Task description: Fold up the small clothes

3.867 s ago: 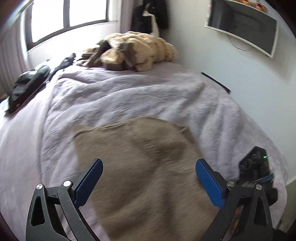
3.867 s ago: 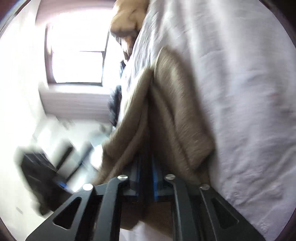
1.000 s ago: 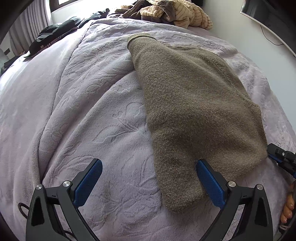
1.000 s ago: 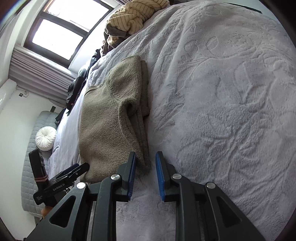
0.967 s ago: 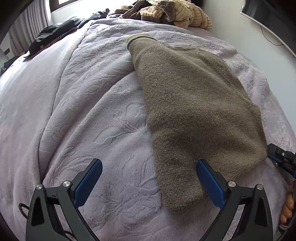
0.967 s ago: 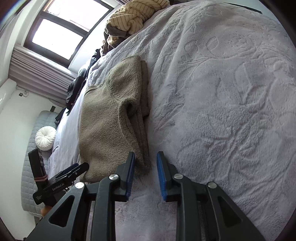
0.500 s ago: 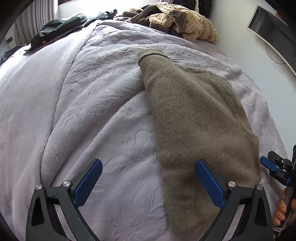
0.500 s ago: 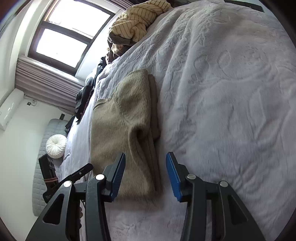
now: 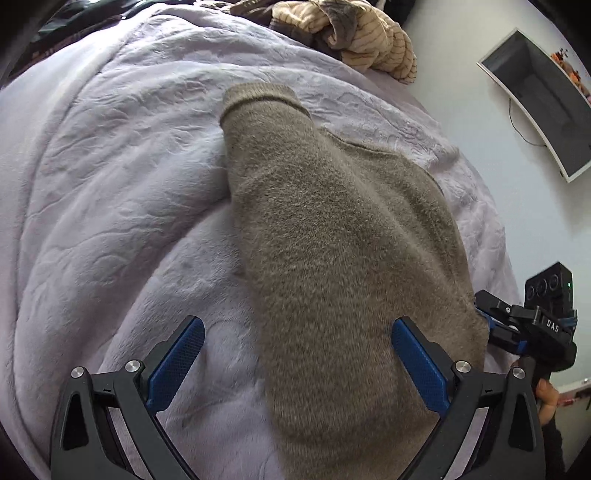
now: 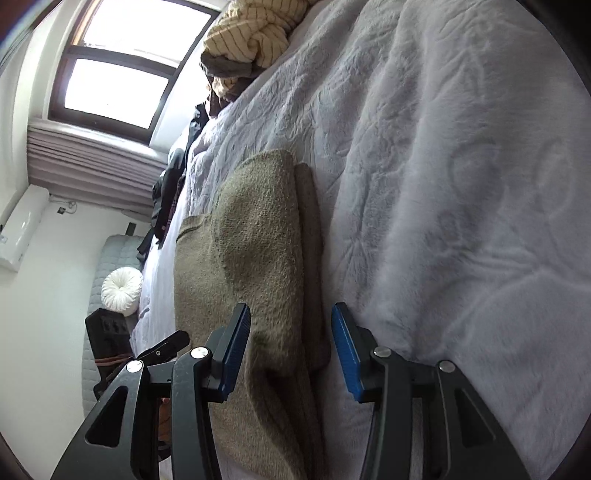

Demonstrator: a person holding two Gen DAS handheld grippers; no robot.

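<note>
- Sweater [image 9: 332, 236], brown and fuzzy, lies folded lengthwise on your bed [image 9: 122, 192], one sleeve laid along its length with the cuff toward the far end.
- From the right wrist view the same sweater [image 10: 258, 251] shows stacked layers along its folded edge, flat on the pale embossed blanket [image 10: 461, 184].
- Your left gripper [image 9: 295, 362] is spread wide and holds nothing; its right blue pad sits over the near end of the sweater, and its left pad is over bare blanket.
- Your right gripper [image 10: 291, 350] is also spread, with the near folded edge of the sweater between its two blue pads, and nothing is pinched.
- In the left wrist view, your right gripper [image 9: 513, 325] sits at the sweater's near right corner.
- Pile of clothes [image 9: 354, 33], striped beige and grey, sits at the far end of the bed.
- Dark garment [image 10: 173, 192] lies along the bed's far edge near the window [image 10: 122, 62].
- Monitor [image 9: 543, 103] hangs on the wall.
</note>
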